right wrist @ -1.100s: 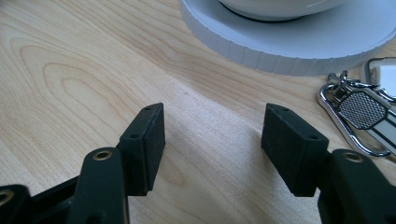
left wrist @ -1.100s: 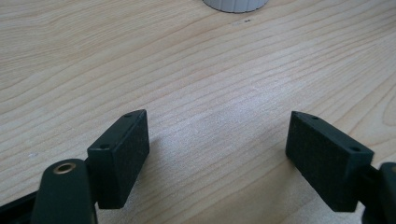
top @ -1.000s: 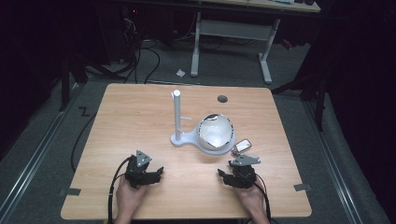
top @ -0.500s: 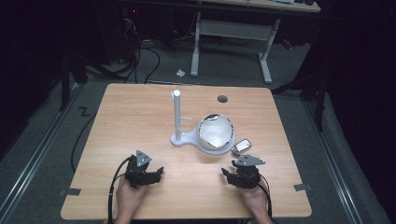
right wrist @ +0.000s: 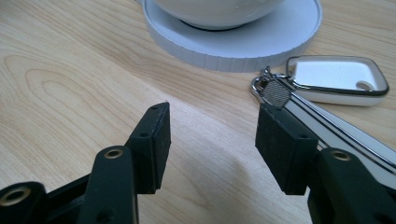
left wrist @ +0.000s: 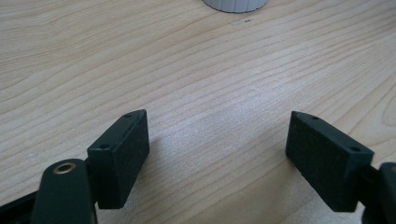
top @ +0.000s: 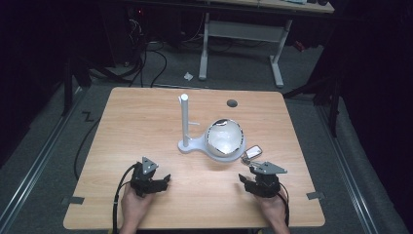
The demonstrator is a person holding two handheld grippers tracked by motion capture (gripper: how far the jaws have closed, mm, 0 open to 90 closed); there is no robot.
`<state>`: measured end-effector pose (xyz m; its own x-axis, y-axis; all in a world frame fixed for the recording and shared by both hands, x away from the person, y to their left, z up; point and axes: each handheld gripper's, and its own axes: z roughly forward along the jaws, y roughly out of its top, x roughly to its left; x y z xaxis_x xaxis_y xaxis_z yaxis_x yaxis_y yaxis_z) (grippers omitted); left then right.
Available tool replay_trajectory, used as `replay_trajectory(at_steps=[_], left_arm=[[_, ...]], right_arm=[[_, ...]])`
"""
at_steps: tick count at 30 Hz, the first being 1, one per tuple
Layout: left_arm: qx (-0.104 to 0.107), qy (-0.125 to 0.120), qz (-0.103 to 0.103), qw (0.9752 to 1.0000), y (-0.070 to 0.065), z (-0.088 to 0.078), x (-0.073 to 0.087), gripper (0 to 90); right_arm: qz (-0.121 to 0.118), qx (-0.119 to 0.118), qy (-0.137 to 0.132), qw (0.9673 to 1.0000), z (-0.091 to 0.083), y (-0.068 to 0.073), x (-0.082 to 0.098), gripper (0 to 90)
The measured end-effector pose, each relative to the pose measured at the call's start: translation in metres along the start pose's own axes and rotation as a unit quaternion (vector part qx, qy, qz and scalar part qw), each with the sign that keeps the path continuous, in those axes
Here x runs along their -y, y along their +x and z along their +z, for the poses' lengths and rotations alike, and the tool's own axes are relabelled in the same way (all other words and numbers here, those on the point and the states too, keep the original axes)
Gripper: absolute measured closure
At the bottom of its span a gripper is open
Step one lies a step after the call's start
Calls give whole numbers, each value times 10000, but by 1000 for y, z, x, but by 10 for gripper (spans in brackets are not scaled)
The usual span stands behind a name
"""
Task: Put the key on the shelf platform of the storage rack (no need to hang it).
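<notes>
A white stand [top: 185, 124] with an upright post and a round base stands at the table's middle. A white bowl [top: 224, 139] with a dark rim rests on that base. A white key fob [top: 252, 152] with a ring lies just right of the base. My left gripper [top: 153, 179] rests near the front edge, open; its jaws frame bare wood [left wrist: 217, 140]. My right gripper [top: 253, 179] is open too, low over the wood [right wrist: 212, 135]. Beyond its jaws lie the round base [right wrist: 233, 44] and, to the right, the key fob [right wrist: 336, 79] with its metal ring [right wrist: 273, 91].
The wooden table [top: 136, 126] has a dark round hole [top: 232, 103] near its far edge. The stand's base edge [left wrist: 236, 4] shows at the top of the left gripper view. Dark floor, cables and a second desk's legs [top: 277, 63] lie beyond the table.
My right gripper has drifted slightly to the right and toward the front edge. The left gripper, stand, bowl and key fob have not moved.
</notes>
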<state>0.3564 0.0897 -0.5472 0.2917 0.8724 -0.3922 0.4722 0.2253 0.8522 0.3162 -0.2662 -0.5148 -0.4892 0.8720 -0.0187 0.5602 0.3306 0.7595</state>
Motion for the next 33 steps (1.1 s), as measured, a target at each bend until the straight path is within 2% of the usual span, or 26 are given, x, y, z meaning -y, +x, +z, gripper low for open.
replay_trajectory(at_steps=[13, 20, 22, 33], left_arm=[[-1, 0, 1, 10000, 0, 0, 0, 219], [-1, 0, 3, 10000, 0, 0, 0, 219], [-1, -1, 2, 10000, 0, 0, 0, 219], [-1, -1, 3, 10000, 0, 0, 0, 219]], right_arm=[[116, 150, -239, 9995, -12, -16, 1, 460], [120, 306, -244, 9992, -12, -26, -5, 461], [117, 330, -158, 9993, -10, -30, -6, 460], [408, 223, -200, 9987, -3, -44, -13, 464]])
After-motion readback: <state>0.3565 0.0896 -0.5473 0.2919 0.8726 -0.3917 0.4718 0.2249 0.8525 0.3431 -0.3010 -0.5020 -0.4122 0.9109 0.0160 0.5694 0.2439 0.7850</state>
